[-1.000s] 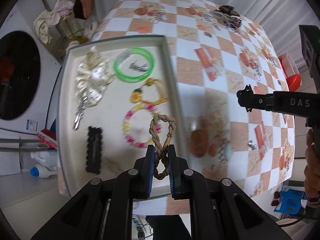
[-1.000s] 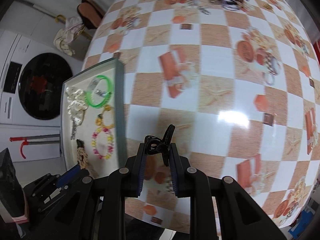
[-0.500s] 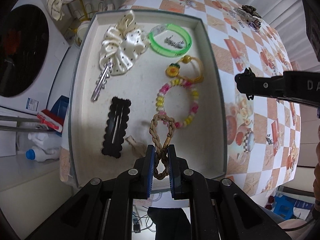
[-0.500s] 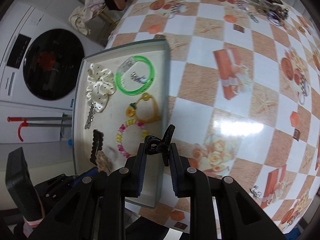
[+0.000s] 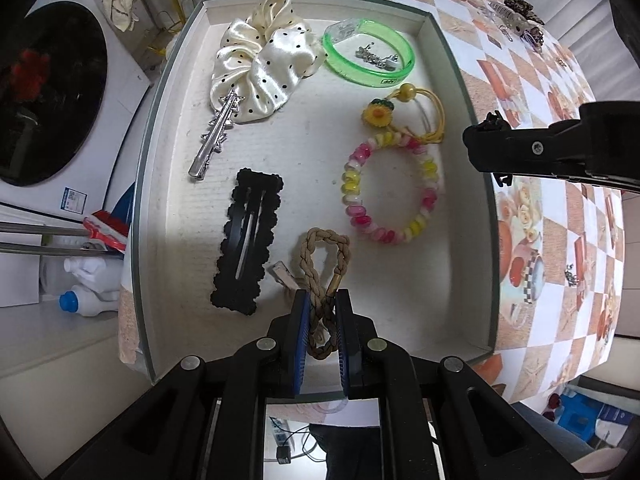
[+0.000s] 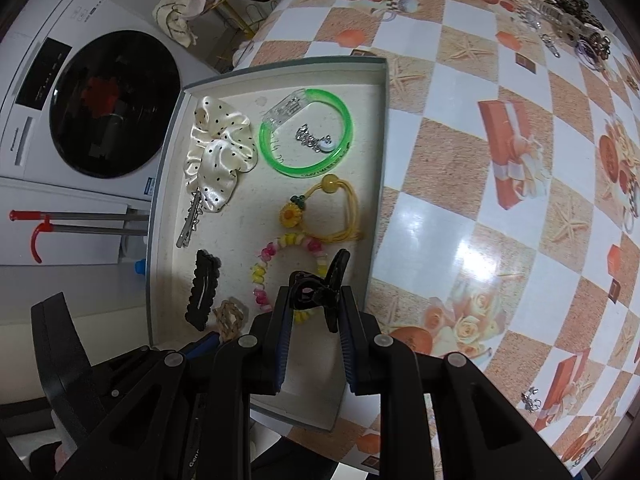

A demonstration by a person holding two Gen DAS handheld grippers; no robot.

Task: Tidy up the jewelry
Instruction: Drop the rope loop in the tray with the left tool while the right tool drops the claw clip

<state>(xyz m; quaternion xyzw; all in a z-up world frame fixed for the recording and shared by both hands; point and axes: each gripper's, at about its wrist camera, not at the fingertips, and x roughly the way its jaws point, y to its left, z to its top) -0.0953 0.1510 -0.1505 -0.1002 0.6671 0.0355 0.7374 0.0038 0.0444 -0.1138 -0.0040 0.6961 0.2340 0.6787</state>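
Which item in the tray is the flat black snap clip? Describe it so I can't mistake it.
Start at the shallow grey-rimmed tray at the table's edge. In the wrist views, the black snap clip lies on the tray floor below the cream dotted scrunchie and silver star clip. It alone is flat, matte black and scallop-edged.

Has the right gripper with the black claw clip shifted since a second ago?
Yes. In the right wrist view the right gripper, shut on the black claw clip, has moved from over the checkered tablecloth to over the tray.
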